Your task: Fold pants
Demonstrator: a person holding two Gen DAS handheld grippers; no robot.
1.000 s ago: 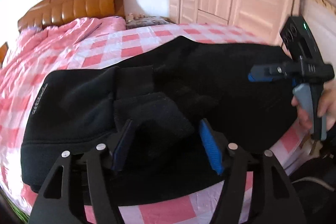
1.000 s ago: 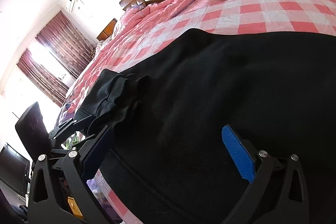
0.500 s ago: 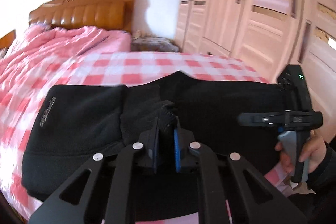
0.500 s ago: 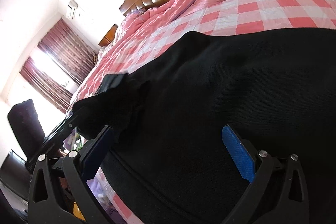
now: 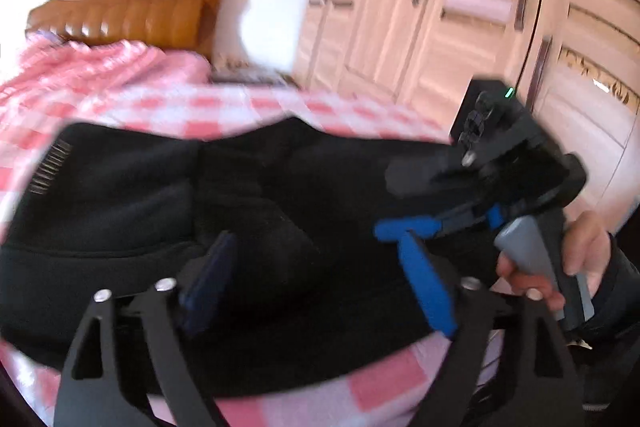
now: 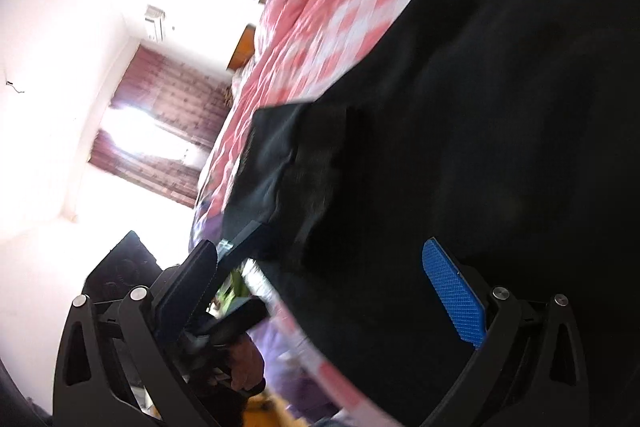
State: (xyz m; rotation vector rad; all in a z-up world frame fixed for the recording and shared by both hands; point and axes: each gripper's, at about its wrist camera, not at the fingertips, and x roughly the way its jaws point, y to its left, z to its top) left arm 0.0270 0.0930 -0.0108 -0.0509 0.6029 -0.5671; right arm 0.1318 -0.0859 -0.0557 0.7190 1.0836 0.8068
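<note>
The left gripper (image 5: 320,283) is opening, jaws spread over a bunched fold without pinching it. The right gripper (image 6: 332,291) stands spread and empty. The black fleece pants (image 5: 120,195) lie on the pink checked bedsheet (image 5: 384,383), long axis from 9 to 3 o'clock. The step in hand appears to be release after a fold; the next likely calls for regripping an edge.

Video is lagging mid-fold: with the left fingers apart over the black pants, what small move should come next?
Probably lift the left gripper clear: its fingers are opening with no fabric pinched, and the pants lie bunched on the checked bedspread; the right gripper hangs open nearby.
</note>
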